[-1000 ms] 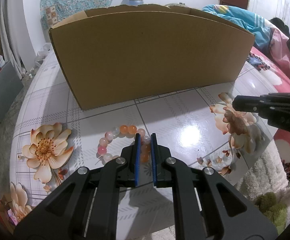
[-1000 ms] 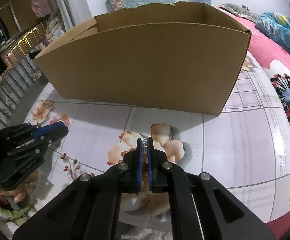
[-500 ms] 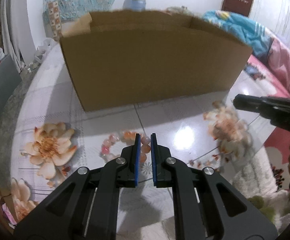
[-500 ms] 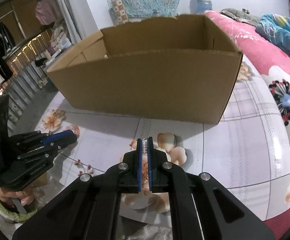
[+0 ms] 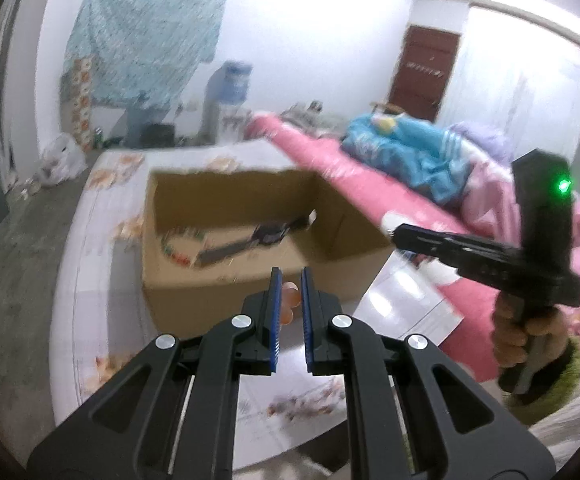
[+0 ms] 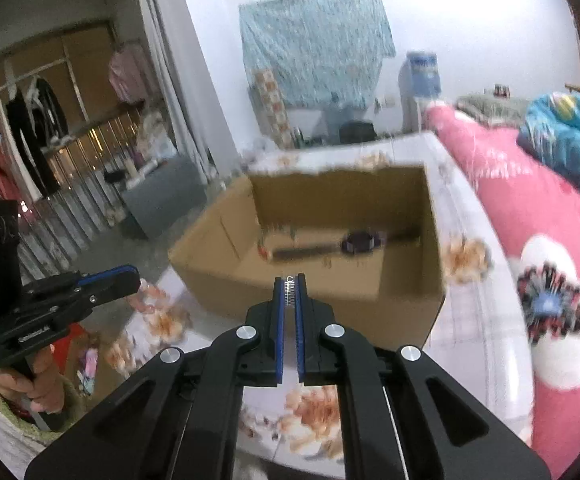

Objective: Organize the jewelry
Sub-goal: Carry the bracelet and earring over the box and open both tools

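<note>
My left gripper (image 5: 290, 276) is shut on a bracelet of orange and pink beads (image 5: 288, 300), which hangs between its blue pads in front of the open cardboard box (image 5: 210, 304). My right gripper (image 6: 290, 278) is shut on a small silver, spring-like piece of jewelry (image 6: 290, 289) just short of the box's near wall (image 6: 401, 320). Inside the box lie a dark-strapped watch (image 6: 359, 241) and a multicoloured bead bracelet (image 5: 172, 250). Each gripper shows in the other's view: the right gripper (image 5: 401, 237) is beside the box's right corner, and the left gripper (image 6: 132, 278) is left of the box.
The box stands on a table with a white floral cloth (image 5: 102, 280). A bed with a pink cover (image 5: 369, 184) and blue bedding runs along the right. A hand (image 5: 517, 336) holds the right tool. The picture is motion-blurred.
Both grippers rose from the tabletop with their pieces, lifting the bead bracelet off the cloth. Both views now look down over the box's rim at its contents.
</note>
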`<action>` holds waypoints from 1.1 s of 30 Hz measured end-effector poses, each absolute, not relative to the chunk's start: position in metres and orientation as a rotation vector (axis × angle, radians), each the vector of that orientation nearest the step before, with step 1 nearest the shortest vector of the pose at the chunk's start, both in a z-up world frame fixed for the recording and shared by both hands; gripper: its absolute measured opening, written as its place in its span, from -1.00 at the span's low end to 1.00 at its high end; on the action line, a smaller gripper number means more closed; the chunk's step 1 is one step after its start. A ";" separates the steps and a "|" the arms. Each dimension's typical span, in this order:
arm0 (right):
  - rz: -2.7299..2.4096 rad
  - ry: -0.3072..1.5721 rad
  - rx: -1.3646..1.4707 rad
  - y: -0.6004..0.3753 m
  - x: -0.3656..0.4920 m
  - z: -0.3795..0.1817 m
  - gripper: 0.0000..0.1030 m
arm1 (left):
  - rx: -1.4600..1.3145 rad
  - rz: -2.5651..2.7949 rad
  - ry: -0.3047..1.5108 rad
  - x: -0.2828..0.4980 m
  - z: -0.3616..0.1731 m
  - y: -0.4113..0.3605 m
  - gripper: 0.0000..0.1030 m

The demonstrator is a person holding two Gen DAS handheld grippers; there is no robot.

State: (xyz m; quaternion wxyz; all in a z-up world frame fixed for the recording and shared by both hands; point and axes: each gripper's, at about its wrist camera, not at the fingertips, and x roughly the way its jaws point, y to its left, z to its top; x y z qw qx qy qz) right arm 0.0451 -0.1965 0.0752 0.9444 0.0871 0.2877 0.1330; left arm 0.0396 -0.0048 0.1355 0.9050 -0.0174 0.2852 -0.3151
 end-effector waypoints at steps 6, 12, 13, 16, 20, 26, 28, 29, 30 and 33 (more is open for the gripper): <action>0.273 0.554 0.176 -0.215 0.067 0.092 -0.90 | -0.032 -0.700 0.570 0.067 0.162 -0.025 -0.83; 0.293 0.594 0.175 -0.231 0.109 0.082 -0.90 | -0.027 -0.717 0.664 0.123 0.152 -0.065 -0.83; 0.305 0.615 0.176 -0.233 0.119 0.077 -0.90 | -0.020 -0.717 0.691 0.135 0.146 -0.073 -0.83; 0.325 0.688 0.163 -0.236 0.145 0.062 -0.90 | -0.006 -0.709 0.775 0.165 0.123 -0.092 -0.83; 0.337 0.804 0.106 -0.233 0.176 0.043 -0.90 | -0.020 -0.697 0.932 0.206 0.083 -0.113 -0.83; 0.340 0.842 0.021 -0.228 0.190 0.033 -0.88 | -0.042 -0.688 1.054 0.229 0.053 -0.119 -0.48; 0.329 0.833 0.054 -0.236 0.192 0.035 -0.87 | -0.060 -0.681 1.061 0.233 0.052 -0.116 -0.27; 0.325 0.826 0.076 -0.240 0.192 0.035 -0.86 | -0.063 -0.676 1.054 0.233 0.052 -0.113 -0.27; 0.320 0.820 0.092 -0.244 0.191 0.037 -0.85 | -0.063 -0.672 1.049 0.232 0.053 -0.111 -0.26; 0.288 0.795 0.151 -0.259 0.186 0.042 -0.69 | -0.072 -0.660 1.032 0.229 0.058 -0.106 -0.09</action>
